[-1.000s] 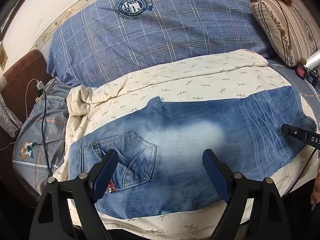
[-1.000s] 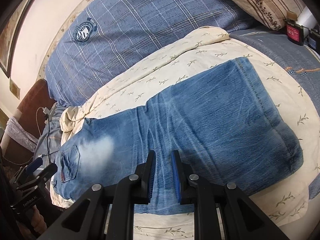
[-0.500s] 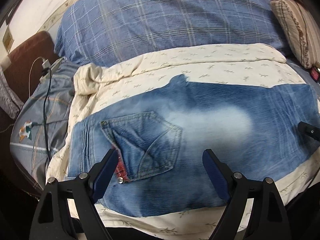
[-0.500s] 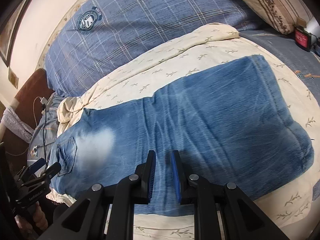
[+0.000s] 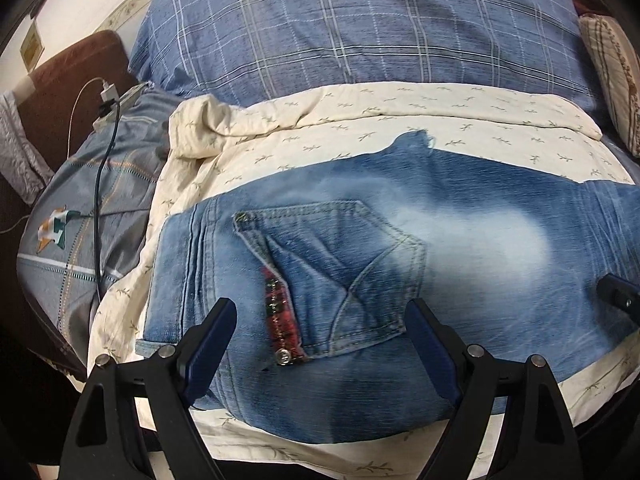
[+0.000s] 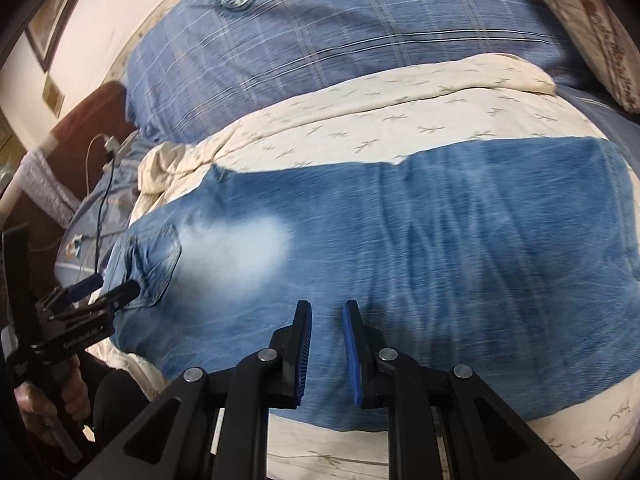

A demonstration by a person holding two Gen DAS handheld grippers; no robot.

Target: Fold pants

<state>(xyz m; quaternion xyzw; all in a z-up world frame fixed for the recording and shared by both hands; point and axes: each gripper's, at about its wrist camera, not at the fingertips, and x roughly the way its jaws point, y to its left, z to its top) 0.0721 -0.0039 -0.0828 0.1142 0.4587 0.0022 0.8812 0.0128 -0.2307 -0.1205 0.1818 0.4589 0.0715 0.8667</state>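
Left wrist view: the left gripper hangs with jaws spread wide over the back pocket, holding nothing. The right gripper, jaws a narrow gap apart and empty, hovers mid-leg. The jeans lie on the cream quilt, seemingly folded leg over leg and once across; further folding remains.

A bed under layers of bedding, jeans spread on top.

The bed wears a grey-blue patterned sheet; over it lies a cream leaf-print quilt, bunched at its left corner. Blue jeans lie flat along the quilt, back pocket up, waistband to the left. Behind, a blue plaid duvet is heaped against the wall. A dark cable trails across the sheet at left, and a striped pillow sits at far right.
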